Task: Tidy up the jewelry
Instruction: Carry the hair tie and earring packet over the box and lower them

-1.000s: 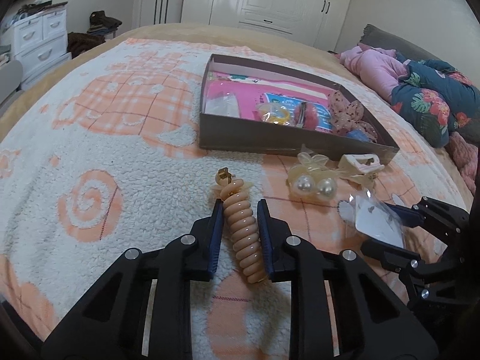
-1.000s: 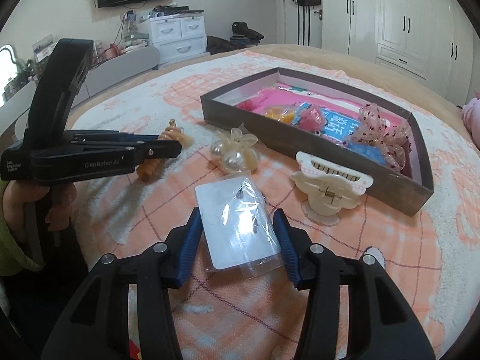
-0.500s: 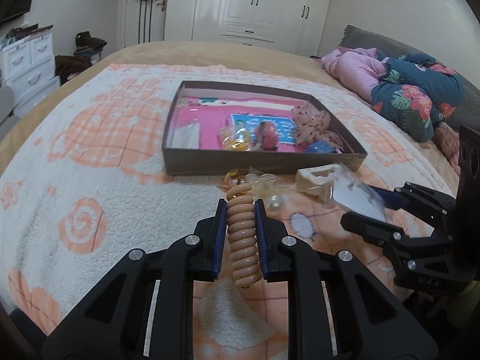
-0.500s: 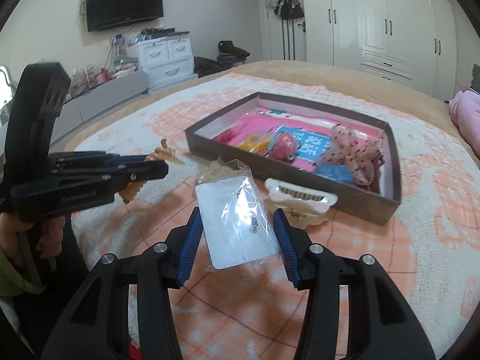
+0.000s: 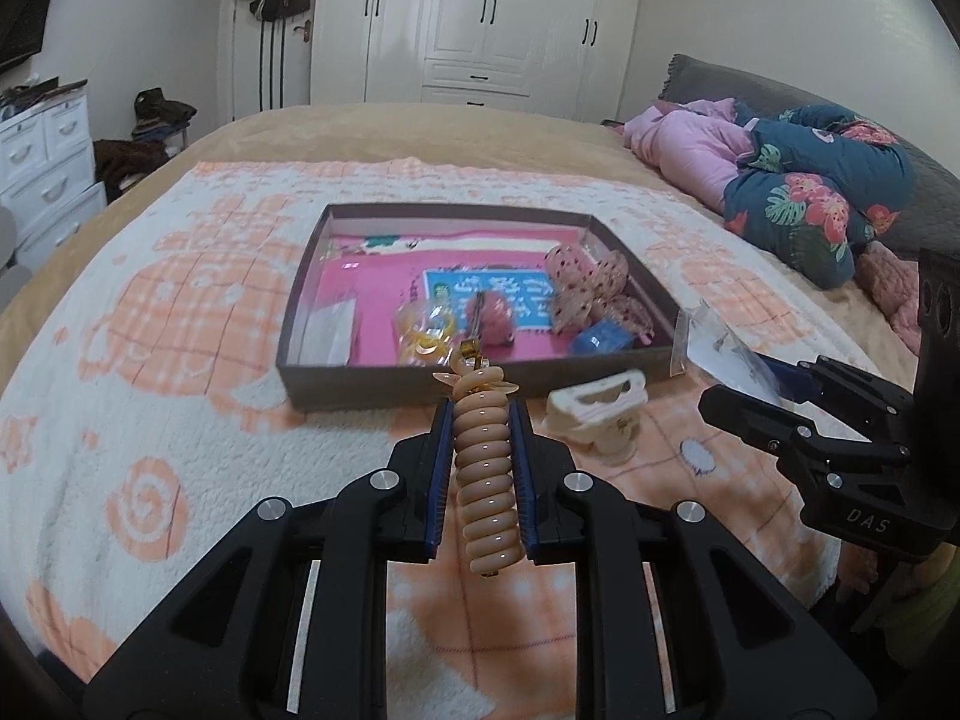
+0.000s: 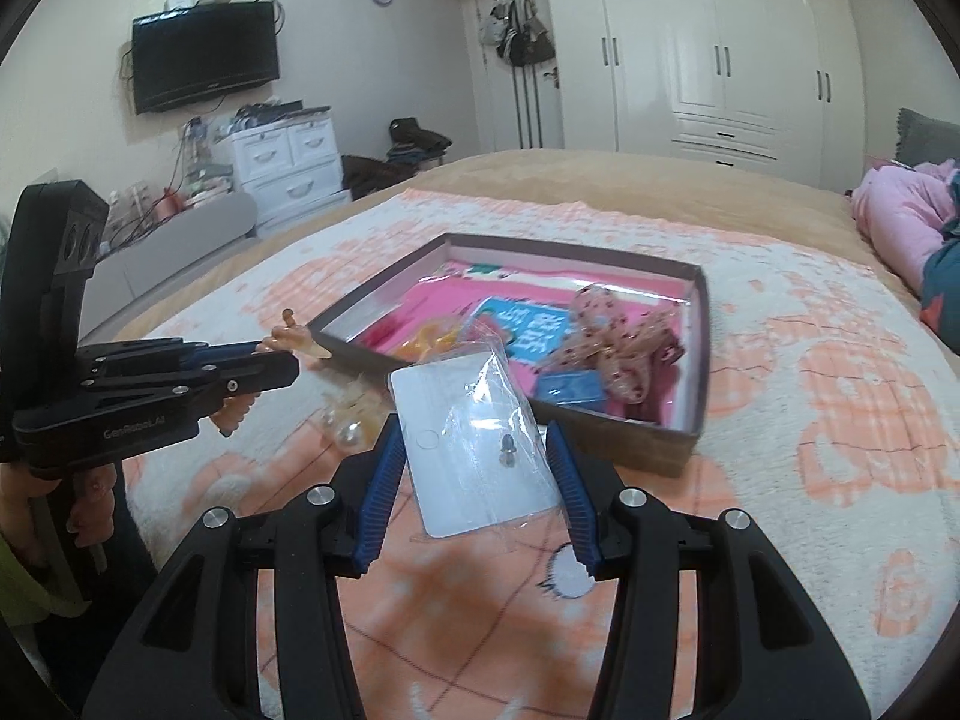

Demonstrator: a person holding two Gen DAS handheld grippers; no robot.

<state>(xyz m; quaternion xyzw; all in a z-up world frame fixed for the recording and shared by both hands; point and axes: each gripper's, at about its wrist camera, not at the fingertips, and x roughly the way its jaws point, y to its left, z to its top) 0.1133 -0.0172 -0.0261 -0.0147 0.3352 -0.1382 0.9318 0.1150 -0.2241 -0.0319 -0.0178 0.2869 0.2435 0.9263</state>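
Note:
My left gripper (image 5: 480, 420) is shut on a beige spiral hair tie (image 5: 483, 480) and holds it above the blanket, short of the brown box (image 5: 384, 387). My right gripper (image 6: 474, 444) is shut on a white earring card in a clear bag (image 6: 477, 450), also lifted, near the box's front wall (image 6: 636, 447). The box holds a polka-dot bow (image 5: 591, 285), a yellow item (image 5: 423, 330), a pink clip (image 5: 495, 315) and a blue item (image 5: 600, 336). A cream claw clip (image 5: 600, 414) lies on the blanket before the box. A pearl bow clip (image 6: 351, 417) lies below the left gripper (image 6: 264, 369).
The box sits on an orange-and-white fleece blanket (image 5: 180, 312) on a bed. Pink and floral bedding (image 5: 798, 180) is heaped at the right. White drawers (image 6: 285, 165) and wardrobes (image 5: 480, 24) stand beyond the bed.
Both grippers have risen off the blanket with their loads and moved toward the box. The hair tie and the earring card now hang in the air.

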